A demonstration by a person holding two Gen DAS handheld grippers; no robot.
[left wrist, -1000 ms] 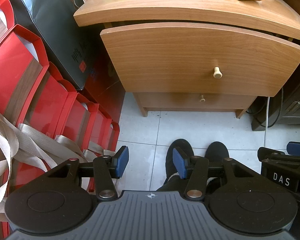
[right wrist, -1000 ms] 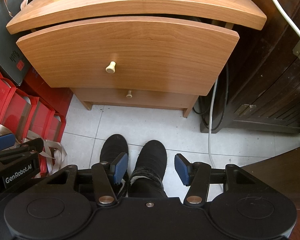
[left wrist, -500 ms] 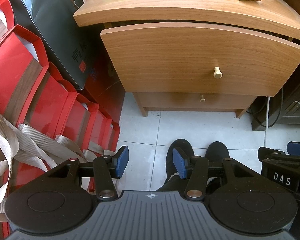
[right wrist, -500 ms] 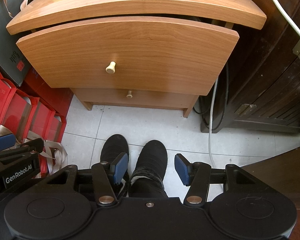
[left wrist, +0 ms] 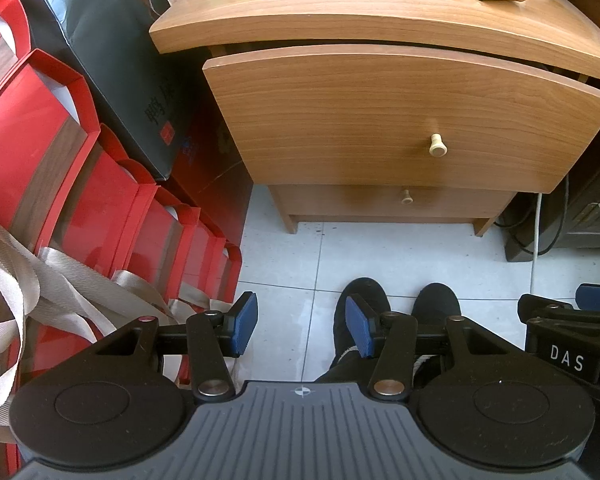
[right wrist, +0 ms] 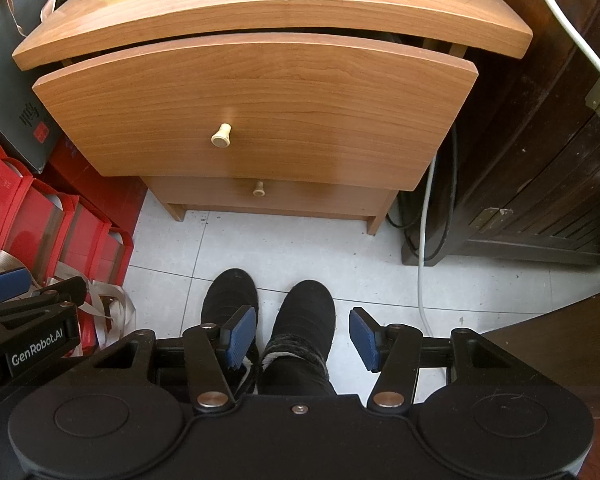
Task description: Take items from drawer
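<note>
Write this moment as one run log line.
left gripper: open, empty | right gripper: open, empty | top drawer: slightly open | knob: untouched

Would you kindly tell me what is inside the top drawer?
The top drawer is only slightly ajar; a dark gap shows above its front. Its contents are hidden by the nightstand top.

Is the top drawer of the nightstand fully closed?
No, the top drawer stands slightly out, with a dark gap under the nightstand top.

Looks like a home, prob. a bedroom corner: wooden nightstand (left wrist: 380,12) w/ two knobbed drawers, tiled floor (right wrist: 300,248), red gift bags (left wrist: 80,200) stacked beside it, dark wood cabinet (right wrist: 540,140), cables (right wrist: 424,240) trailing down.
</note>
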